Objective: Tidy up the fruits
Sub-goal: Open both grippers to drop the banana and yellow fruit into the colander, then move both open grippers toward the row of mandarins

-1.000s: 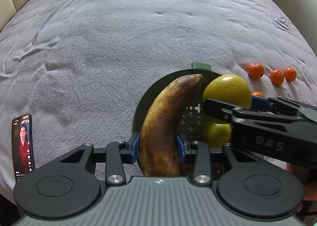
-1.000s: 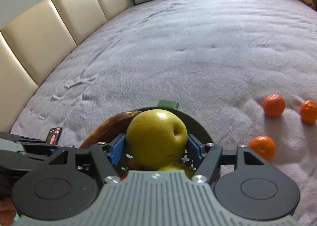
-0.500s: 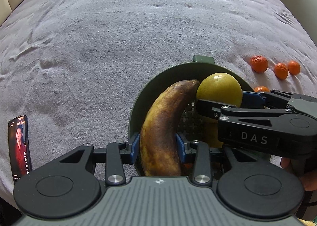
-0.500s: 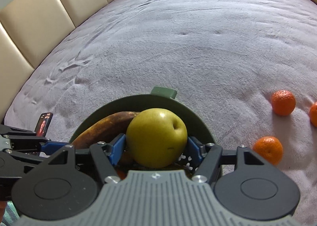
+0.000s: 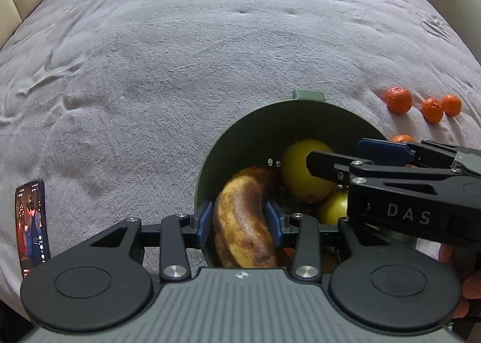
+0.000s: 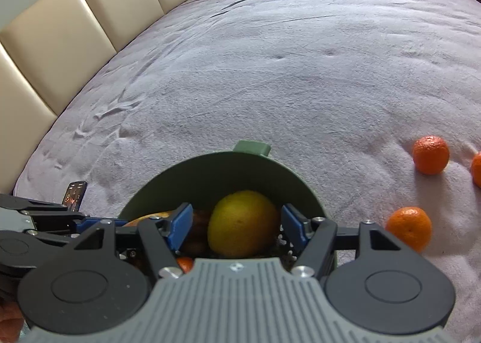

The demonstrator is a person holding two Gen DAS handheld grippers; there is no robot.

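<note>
The step in hand looks like setting fruit down into the green bowl (image 5: 255, 138), which sits on the bed (image 5: 210, 42) at the near right. The left tongs (image 5: 239, 219) are closed on a brown-spotted banana (image 5: 240, 192), whose far end is already inside the bowl and touches a yellow round fruit (image 6: 243, 222). The right tongs (image 6: 237, 219) stand about half open around that fruit; a gap shows at the left pad, so it seems to rest in the bowl, not in a grip.

To do this well, lower the banana along the bowl's left wall, open only when it is supported, then lift both tongs straight up.

The two tongs crowd one bowl and could knock each other. A second yellow fruit (image 5: 333, 207) fills the near right of the bowl. Tangerines (image 6: 430, 155) lie loose on the bed to the right, one (image 6: 409, 228) just beside the rim. A phone (image 5: 31, 228) lies well to the left.
</note>
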